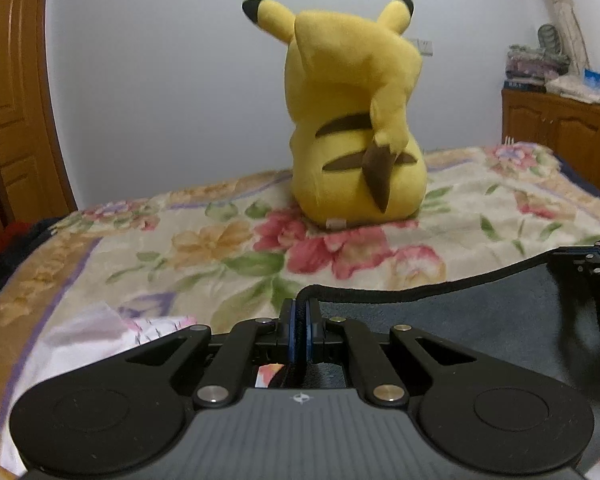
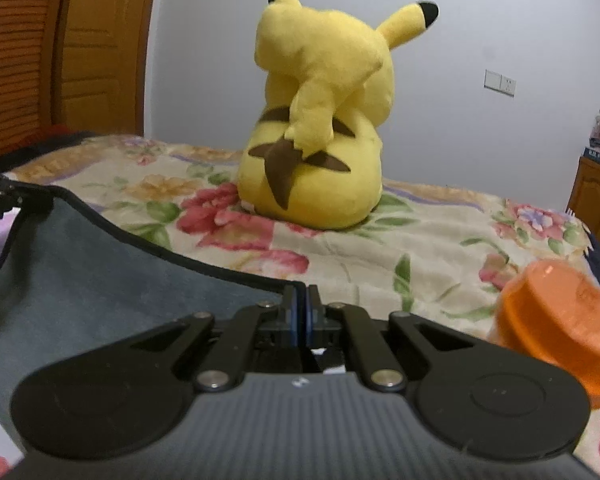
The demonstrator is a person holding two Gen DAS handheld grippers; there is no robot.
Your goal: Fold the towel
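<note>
In the left wrist view, my left gripper was clamped on a corner of the towel, its blue-padded fingers pressed together with the black-bound hem caught between them. The towel was a dull grey-blue with a dark stitched border; it stretched away to the right, held just above the floral blanket on the bed, its far edge sagging in a shallow curve toward my right gripper, which showed only partly at the frame's right edge. A yellow plush toy with black-tipped ears and brown back stripes sat upright on the blanket beyond the towel, its back to the camera; a small white tag at its base was too blurred to read. Folded fabrics lay stacked on a wooden cabinet at right, and no writing there could be made out. In the right wrist view, my right gripper was likewise pinched tight on the towel's opposite corner, the cloth spreading to the left and down, its surface nappy and unmarked, toward my left gripper at the frame's left edge. An orange plastic lid sat blurred at right, close beside the gripper; whatever was embossed on its top could not be read. A wall switch plate hung behind the toy.
</note>
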